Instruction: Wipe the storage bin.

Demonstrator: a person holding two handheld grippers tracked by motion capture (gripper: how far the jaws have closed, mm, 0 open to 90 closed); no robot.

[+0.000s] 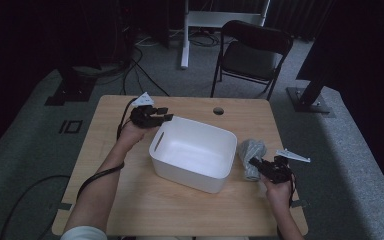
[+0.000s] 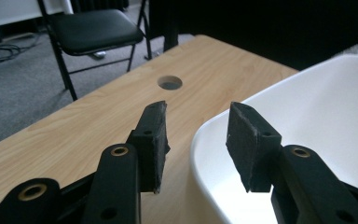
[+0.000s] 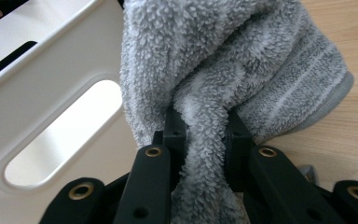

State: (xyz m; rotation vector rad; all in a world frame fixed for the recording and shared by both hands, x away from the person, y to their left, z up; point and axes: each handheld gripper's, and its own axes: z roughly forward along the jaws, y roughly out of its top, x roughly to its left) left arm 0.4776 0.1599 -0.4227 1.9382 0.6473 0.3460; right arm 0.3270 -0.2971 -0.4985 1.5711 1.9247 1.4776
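- Two claws work at a wooden table point(image 1: 130, 200) in the high view. A white bin point(image 1: 194, 152) stands near the middle of it. The left claw point(image 1: 161, 114) hovers at the bin's far left corner, just beside the rim. The right claw point(image 1: 256, 163) sits to the right of the bin and bites into a grey towel point(image 1: 251, 152), which lies bunched on the table close against the bin's right wall. A black chair point(image 1: 250, 55) stands on the floor beyond the table.
- Seen from the left gripper view, the left claw point(image 2: 196, 140) is spread wide with nothing between its jaws. One jaw is over the table point(image 2: 98, 126), the other over the rim of the bin point(image 2: 317, 107). A round hole point(image 2: 169, 83) in the tabletop lies ahead, and the chair point(image 2: 93, 28) stands past the table edge.
- Looking along the right gripper view, the right claw point(image 3: 200, 128) is clamped on a fold of the fluffy towel point(image 3: 242, 56). The towel's bulk rises above the jaws and touches the bin point(image 3: 51, 74) near its handle slot, with its lower edge on the table point(image 3: 349, 140).
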